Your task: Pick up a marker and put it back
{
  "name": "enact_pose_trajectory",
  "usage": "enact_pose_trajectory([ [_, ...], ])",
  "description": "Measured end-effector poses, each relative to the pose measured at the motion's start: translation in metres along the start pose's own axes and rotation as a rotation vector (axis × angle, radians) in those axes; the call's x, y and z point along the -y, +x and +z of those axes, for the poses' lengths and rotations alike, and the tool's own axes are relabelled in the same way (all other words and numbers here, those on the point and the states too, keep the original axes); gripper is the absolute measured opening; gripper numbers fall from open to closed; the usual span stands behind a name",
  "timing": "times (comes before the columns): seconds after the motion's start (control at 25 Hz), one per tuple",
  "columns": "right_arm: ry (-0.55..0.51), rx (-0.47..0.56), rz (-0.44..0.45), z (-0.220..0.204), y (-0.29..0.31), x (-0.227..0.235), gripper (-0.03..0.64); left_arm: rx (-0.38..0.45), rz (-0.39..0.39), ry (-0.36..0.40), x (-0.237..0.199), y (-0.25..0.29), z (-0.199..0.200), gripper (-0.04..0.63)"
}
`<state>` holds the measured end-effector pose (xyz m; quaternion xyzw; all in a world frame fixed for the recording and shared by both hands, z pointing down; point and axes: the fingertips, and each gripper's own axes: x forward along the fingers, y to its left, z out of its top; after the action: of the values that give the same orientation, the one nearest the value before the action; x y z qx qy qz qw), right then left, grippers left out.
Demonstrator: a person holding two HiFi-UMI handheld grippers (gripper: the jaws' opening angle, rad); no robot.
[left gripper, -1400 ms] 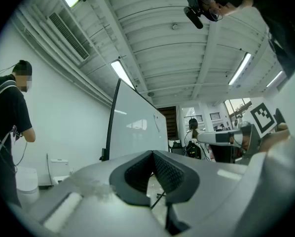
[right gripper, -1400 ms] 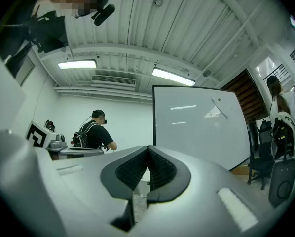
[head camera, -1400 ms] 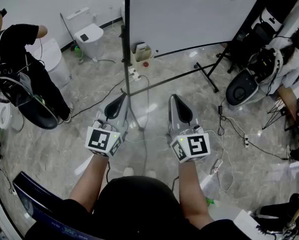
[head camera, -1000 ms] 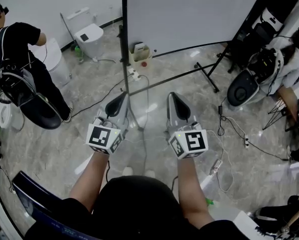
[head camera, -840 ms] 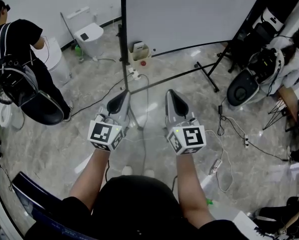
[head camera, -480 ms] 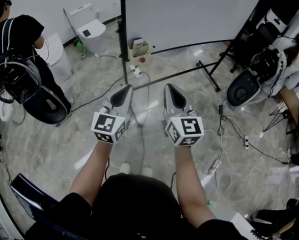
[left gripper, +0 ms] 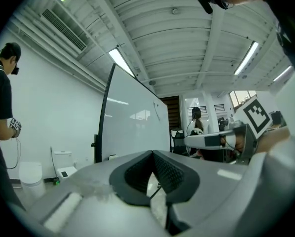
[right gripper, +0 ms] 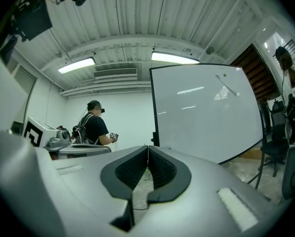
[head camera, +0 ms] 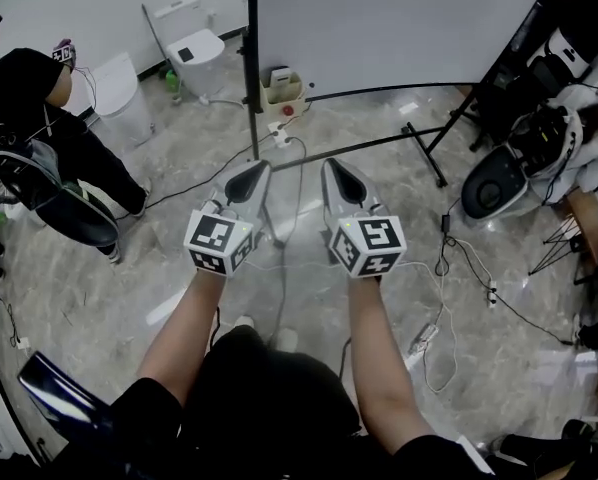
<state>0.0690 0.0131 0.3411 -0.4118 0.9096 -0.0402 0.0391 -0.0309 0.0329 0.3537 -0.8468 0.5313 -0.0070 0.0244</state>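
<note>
Head view and both gripper views. Your left gripper [head camera: 253, 171] and right gripper [head camera: 331, 166] are held level, side by side and apart, both pointing at the lower edge of the whiteboard [head camera: 379, 18]. Each has its jaws pressed together with nothing between them.

Edges near the whiteboard: its black upright post [head camera: 251, 58] stands just ahead of your left gripper. Its black floor bars [head camera: 379, 146] run across below the board, ahead of both jaw tips. A small box [head camera: 282, 88] sits at the foot of the post, and cables [head camera: 291, 193] trail over the marble floor [head camera: 129, 268] beneath your grippers. The floor left of the post lies open as far as a standing person [head camera: 39, 98]. Right of the board, a seated person [head camera: 584, 138] and dark equipment crowd the edge.

Marker: a thin streak [right gripper: 226, 86] shows high on the board's right part. Its long axis slants from upper left to lower right in the right gripper view. It is too small to tell whether it is the marker.
</note>
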Motion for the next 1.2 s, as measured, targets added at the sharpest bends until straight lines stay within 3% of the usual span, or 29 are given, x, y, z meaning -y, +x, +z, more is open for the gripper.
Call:
enact_pose_trajectory([
  [0.32,0.0,-0.038,0.046,-0.008,0.0,-0.002,0.011,-0.012,0.033,0.021,0.005,-0.002,0.0,0.005],
  [0.64,0.029,0.012,0.084,-0.003,0.009,-0.003,0.011,-0.01,0.031,0.018,-0.002,0.008,-0.006,0.005],
  [0.88,-0.007,-0.029,0.079,-0.012,0.033,0.0,0.011,-0.005,0.014,0.008,-0.019,0.027,-0.008,0.005],
  [1.2,0.044,-0.027,0.071,-0.015,0.075,0.014,0.009,-0.001,-0.011,-0.011,-0.05,0.06,-0.014,0.003],
])
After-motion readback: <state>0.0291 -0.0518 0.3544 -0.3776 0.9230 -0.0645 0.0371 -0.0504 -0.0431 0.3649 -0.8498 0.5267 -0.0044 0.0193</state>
